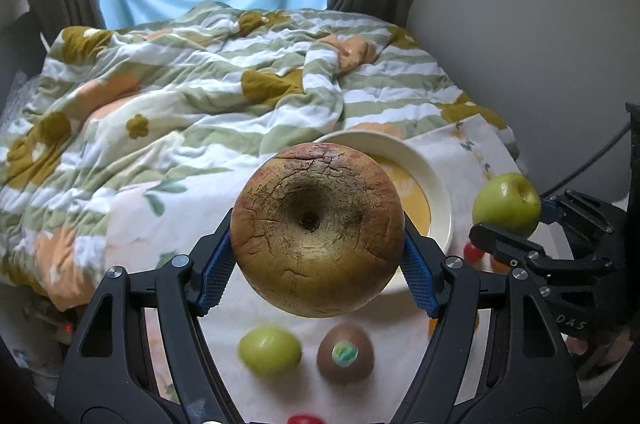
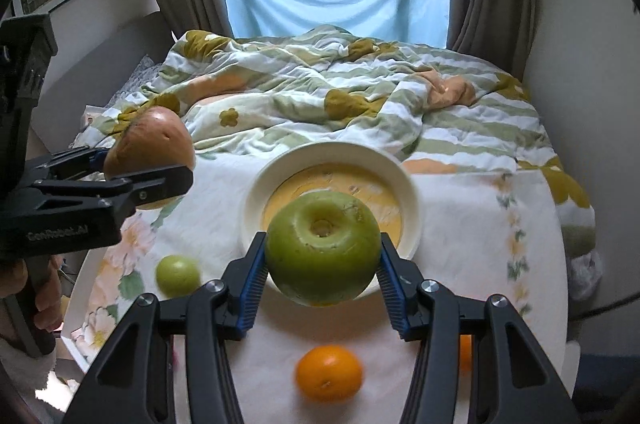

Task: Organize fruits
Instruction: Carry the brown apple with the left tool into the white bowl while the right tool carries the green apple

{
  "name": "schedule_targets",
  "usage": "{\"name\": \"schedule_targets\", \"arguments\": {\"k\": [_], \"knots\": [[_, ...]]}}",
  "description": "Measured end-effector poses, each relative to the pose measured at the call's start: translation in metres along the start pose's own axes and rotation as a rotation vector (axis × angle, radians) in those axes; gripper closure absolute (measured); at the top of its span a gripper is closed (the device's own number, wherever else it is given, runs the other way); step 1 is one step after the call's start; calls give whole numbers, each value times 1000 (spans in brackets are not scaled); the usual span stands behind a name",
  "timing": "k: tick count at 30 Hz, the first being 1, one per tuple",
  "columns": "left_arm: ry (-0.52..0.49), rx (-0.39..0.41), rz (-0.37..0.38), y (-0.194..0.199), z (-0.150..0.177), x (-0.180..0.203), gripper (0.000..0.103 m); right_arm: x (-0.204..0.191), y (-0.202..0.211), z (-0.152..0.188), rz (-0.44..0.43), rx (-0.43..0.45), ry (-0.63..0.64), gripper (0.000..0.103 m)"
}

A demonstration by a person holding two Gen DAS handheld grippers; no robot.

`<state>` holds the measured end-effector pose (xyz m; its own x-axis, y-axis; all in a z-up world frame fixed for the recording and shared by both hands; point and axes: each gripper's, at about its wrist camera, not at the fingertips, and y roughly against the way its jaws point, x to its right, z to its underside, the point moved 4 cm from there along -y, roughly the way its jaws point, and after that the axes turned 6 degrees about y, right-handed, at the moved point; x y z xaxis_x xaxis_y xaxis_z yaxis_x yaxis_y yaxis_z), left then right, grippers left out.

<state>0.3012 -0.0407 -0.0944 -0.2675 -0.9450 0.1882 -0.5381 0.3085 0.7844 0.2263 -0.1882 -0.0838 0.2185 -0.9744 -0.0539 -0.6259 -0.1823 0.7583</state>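
Round table (image 2: 460, 224) draped in floral cloth, carrying a cream bowl (image 2: 256, 191) at its middle. Lifted above it: cracked brown apple (image 1: 318, 230) clamped in left gripper (image 1: 320, 264), just left of the bowl; green apple (image 2: 323, 248) clamped in right gripper (image 2: 320, 274) over the bowl's near rim. Loose on the cloth: orange (image 2: 329, 372), kiwi (image 1: 346, 354), small green fruit (image 1: 270, 350).

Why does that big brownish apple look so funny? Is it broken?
The russet apple held in the left gripper has skin covered in cracks around its dark stem hollow. The green apple in the right gripper looks smooth.
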Motion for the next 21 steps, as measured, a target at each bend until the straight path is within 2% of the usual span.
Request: {"name": "schedule_targets", "arguments": {"k": [9, 14, 21], "knots": [[29, -65, -8, -70, -21, 15, 23, 55, -34, -24, -19, -14, -9, 55], [23, -114, -11, -111, -24, 19, 23, 74, -53, -28, -23, -33, -23, 55], [-9, -159, -38, -146, -22, 24, 23, 89, -70, -28, -34, -53, -33, 55]]}}
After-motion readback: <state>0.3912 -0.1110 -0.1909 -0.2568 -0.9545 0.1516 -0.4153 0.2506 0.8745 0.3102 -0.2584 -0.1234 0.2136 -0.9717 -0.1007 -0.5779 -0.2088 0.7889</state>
